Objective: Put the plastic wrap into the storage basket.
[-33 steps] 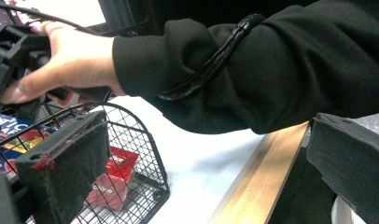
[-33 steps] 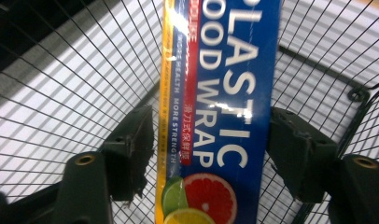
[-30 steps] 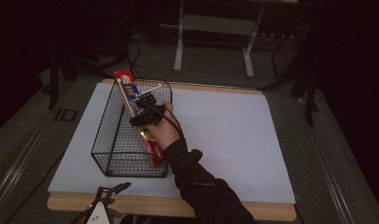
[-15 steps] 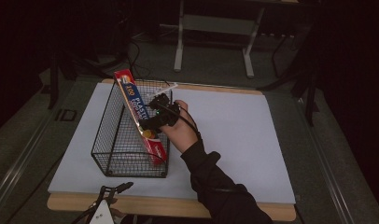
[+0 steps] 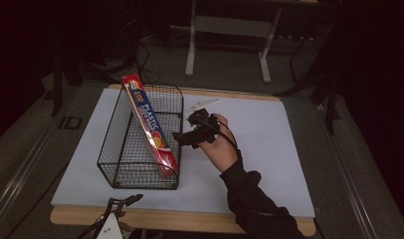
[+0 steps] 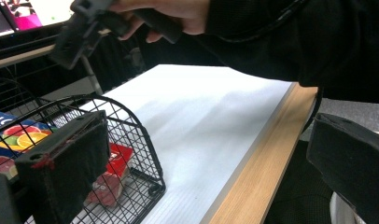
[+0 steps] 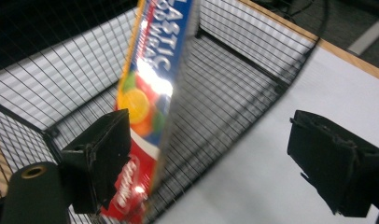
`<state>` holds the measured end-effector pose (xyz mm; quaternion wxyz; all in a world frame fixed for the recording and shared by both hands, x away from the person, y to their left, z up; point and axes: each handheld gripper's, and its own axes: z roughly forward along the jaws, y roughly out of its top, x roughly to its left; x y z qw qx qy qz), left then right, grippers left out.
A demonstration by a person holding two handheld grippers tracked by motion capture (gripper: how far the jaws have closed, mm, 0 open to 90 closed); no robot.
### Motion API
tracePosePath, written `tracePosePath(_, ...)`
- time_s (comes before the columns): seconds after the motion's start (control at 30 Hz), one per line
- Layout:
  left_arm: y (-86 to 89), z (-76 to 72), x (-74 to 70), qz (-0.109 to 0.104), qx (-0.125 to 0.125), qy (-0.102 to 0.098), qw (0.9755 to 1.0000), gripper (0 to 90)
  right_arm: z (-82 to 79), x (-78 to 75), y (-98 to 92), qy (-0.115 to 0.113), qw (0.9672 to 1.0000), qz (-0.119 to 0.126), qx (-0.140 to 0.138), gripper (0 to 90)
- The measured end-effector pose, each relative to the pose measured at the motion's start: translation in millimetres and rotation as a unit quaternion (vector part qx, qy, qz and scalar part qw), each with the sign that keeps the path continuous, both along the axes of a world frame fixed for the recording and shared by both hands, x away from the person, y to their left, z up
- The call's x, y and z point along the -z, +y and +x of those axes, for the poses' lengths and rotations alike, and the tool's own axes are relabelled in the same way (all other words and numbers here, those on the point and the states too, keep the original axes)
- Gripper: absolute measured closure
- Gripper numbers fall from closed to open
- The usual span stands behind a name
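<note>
white mat (image 5: 269, 149) on wood table (image 5: 190, 219) | dark room | both tongs wide, empty

Right tool (image 5: 182, 138) wide open, left tool (image 5: 121, 203) likewise.

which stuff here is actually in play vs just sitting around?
In play:
- plastic wrap box, leaning inside the wire basket, far end poking over the rim
- right gripper, open, beside the basket
- left gripper, open, at the table's near edge

Lying about:
- white flat item on the mat behind the right hand; can't identify it
</note>
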<state>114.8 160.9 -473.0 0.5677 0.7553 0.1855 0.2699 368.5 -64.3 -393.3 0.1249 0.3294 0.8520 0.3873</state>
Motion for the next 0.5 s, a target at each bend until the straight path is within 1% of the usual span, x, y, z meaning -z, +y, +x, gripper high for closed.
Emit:
tracePosePath(0.03,-0.1,0.1,0.1,0.000,0.000,0.000,1.0000,0.1,-1.5,1.2,-5.1,0.002,1.0000,-0.003,0.004,13.4)
tracePosePath(0.07,-0.2,0.1,0.1,0.000,0.001,0.000,1.0000,0.1,-3.4,2.8,-10.6,-0.002,1.0000,-0.005,0.006,13.4)
tracePosePath(0.27,-0.4,0.1,-0.2,0.000,0.002,-0.001,1.0000,0.1,-12.2,12.4,-40.7,-0.006,0.9998,0.005,0.020,13.4)
tracePosePath(0.4,-0.5,-0.1,-0.3,-0.001,0.002,-0.001,1.0000,0.1,-16.6,20.7,-56.4,0.003,0.9997,-0.013,0.020,13.4)
tracePosePath(0.5,-0.5,0.4,-0.2,-0.001,0.002,0.000,1.0000,0.1,-18.9,24.1,-64.9,0.002,0.9996,-0.016,0.023,13.4)
